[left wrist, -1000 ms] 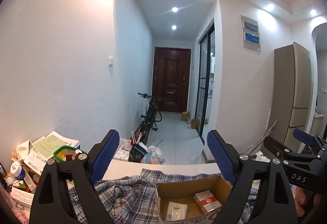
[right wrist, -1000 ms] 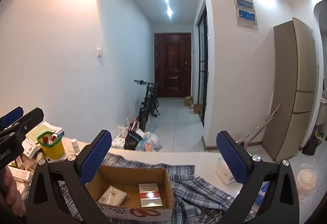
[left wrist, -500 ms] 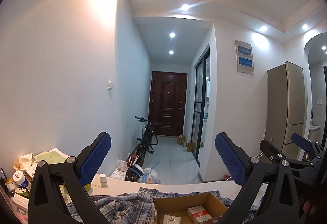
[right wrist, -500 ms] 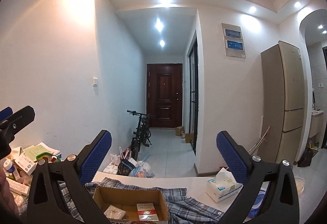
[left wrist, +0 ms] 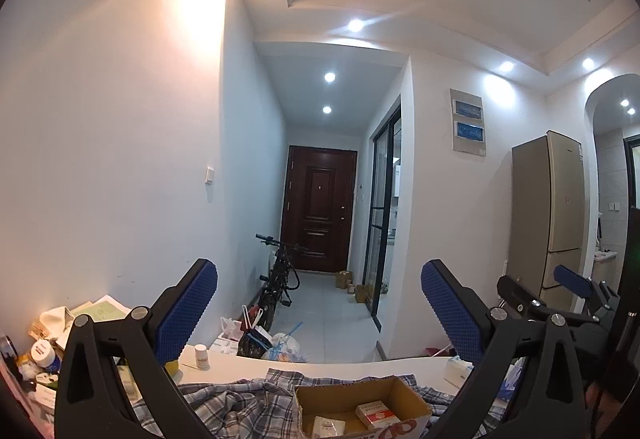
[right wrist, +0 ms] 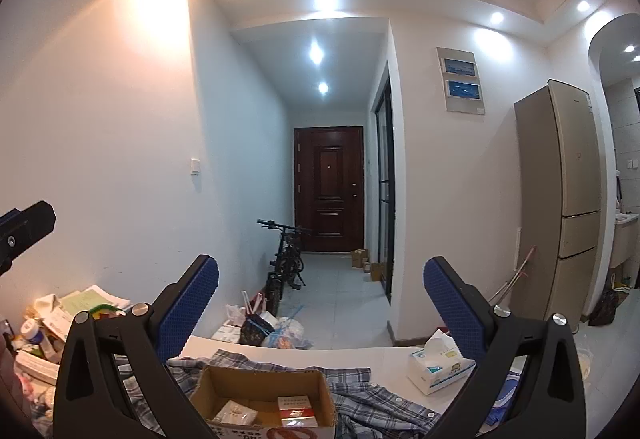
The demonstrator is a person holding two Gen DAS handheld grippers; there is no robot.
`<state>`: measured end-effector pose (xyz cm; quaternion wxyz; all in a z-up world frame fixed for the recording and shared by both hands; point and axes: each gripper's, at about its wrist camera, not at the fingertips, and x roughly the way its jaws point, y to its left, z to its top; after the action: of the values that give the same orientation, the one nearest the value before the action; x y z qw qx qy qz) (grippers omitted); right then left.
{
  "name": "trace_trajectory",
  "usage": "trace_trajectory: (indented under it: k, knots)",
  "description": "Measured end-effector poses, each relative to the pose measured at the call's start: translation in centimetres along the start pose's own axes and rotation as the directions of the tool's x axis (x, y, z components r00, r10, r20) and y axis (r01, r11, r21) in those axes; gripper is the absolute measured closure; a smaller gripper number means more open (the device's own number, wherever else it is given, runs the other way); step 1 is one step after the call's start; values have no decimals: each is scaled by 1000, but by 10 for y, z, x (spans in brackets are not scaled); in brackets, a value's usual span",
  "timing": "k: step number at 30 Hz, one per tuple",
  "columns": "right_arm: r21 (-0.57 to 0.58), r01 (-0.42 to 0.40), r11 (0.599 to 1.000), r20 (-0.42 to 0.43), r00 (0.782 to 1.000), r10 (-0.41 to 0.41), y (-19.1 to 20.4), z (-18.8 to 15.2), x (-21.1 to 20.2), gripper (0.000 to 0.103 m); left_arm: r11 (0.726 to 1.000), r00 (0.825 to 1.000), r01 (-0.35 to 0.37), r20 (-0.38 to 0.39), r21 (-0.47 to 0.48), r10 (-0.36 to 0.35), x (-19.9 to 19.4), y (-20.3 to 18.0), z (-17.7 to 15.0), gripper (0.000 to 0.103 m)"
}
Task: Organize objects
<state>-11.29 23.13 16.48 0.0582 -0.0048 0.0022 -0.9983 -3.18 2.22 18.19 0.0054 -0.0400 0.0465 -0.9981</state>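
Both grippers are pointing higher than a second ago, level toward the hallway. Left gripper (left wrist: 319, 313) and right gripper (right wrist: 321, 309) are gaping wide, holding nothing. Below, the box (right wrist: 264, 385) is sitting on what looks like a plaid shirt (right wrist: 372, 403).

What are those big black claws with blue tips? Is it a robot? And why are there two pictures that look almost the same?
It is not a robot. A person holds a grabbing tool in each hand, and each tool carries a camera looking out along its two fingers. One picture comes from the left gripper, the other from the right gripper, so they show the same room from side by side. The blue parts are soft pads for gripping. Both grippers are open and hold nothing. Below them is a white table with a checked shirt spread on it, a cardboard box holding small packets, a tissue box and a pile of clutter at the left.
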Motion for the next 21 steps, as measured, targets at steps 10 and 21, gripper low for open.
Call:
trace_trajectory:
  k: [10, 21]
  knots:
    - [2, -65, 998, 30, 997, 65, -8, 5, -66, 0, 1000, 997, -1, 71, -20, 2, -75, 10, 0, 0]
    - [8, -99, 995, -22, 995, 99, 1, -38, -110, 0, 998, 1000, -31, -4, -50, 31, -104, 27, -38, 0]
